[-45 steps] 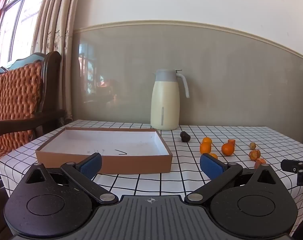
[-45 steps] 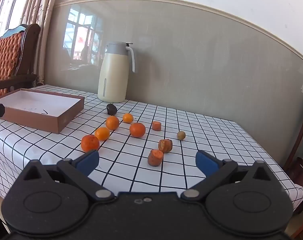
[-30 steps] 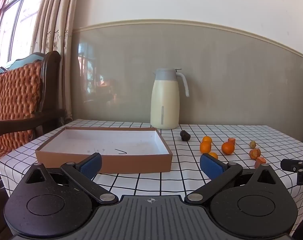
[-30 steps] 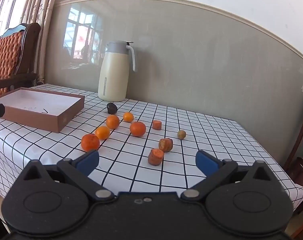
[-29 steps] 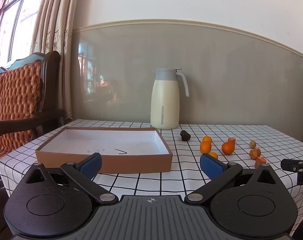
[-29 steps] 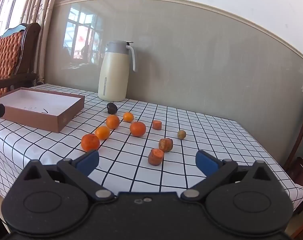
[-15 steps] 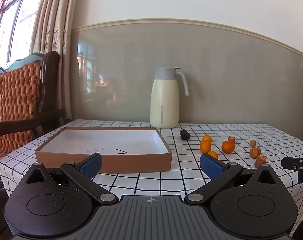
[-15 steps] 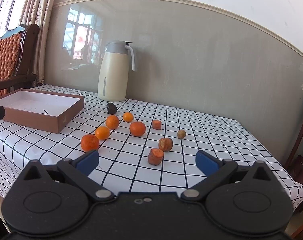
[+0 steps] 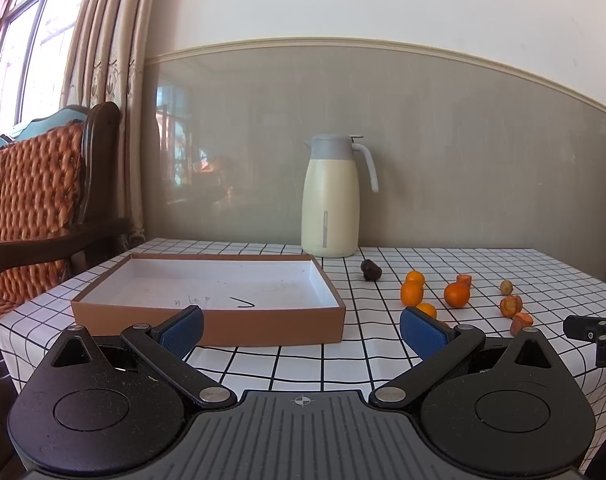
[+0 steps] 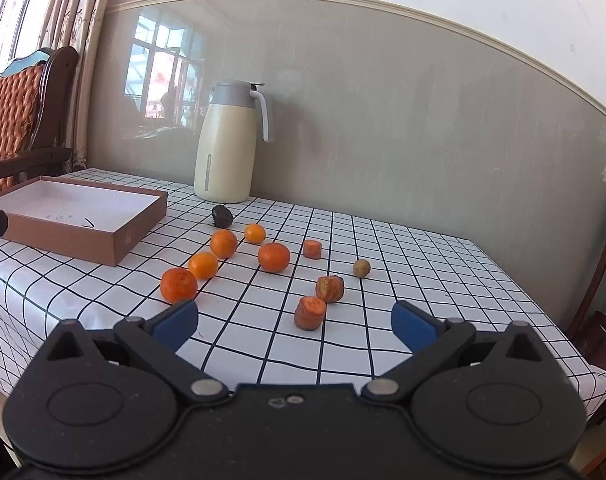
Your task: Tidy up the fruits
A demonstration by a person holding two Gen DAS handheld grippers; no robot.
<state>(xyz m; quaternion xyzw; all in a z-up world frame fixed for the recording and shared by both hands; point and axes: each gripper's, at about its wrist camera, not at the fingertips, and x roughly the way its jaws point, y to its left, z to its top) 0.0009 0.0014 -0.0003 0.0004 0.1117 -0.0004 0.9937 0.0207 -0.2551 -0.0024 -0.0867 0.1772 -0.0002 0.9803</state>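
Little has changed since the earlier frames: the left gripper (image 9: 301,326) still hovers with jaws wide and empty before the shallow brown box (image 9: 207,314), and the right gripper (image 10: 293,322) likewise stays wide and empty near the tabletop (image 10: 403,248) edge. Right of the box, the fruits lie loose on the checked cloth: five oranges (image 10: 273,257), a dark fruit (image 10: 222,216), three cut orange chunks (image 10: 310,313) and a small olive-brown one (image 10: 361,268).
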